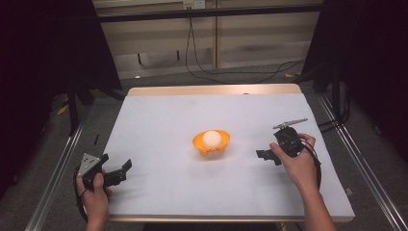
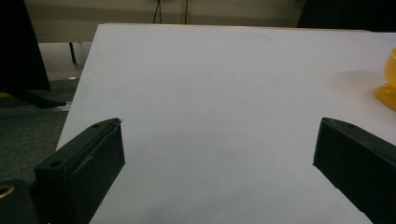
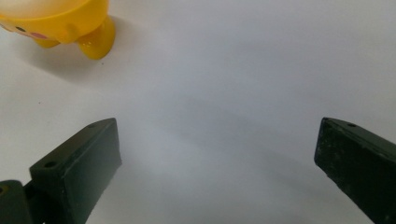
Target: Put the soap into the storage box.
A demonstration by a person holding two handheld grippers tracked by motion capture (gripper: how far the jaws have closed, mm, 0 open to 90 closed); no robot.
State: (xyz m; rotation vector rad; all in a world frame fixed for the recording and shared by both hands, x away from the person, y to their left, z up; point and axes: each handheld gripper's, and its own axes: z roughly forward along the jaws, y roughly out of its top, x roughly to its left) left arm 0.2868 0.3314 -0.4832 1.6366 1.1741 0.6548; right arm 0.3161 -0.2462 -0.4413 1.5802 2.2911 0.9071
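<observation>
At the centre of the high view a small orange bowl (image 1: 211, 143) stands upright on the white table (image 1: 159, 125), with a pale ball (image 1: 212, 138) resting inside it. Judging from how things lie, the ball is already in the bowl, or else nothing has begun; which of these I cannot tell. Neither tool touches anything.

The right gripper (image 1: 267, 155) sits right of centre, jaws spread wide and empty, aimed toward the bowl; in its own view the bowl's stubby feet (image 3: 95, 39) show at the upper left. The left gripper (image 1: 126, 166) rests at the lower left of the high view, also spread and empty, well apart from the bowl, whose edge (image 2: 388, 84) shows at the right border of its view.

The bowl opens straight upward; its rim looks slightly wider left to right, though the view is small.
</observation>
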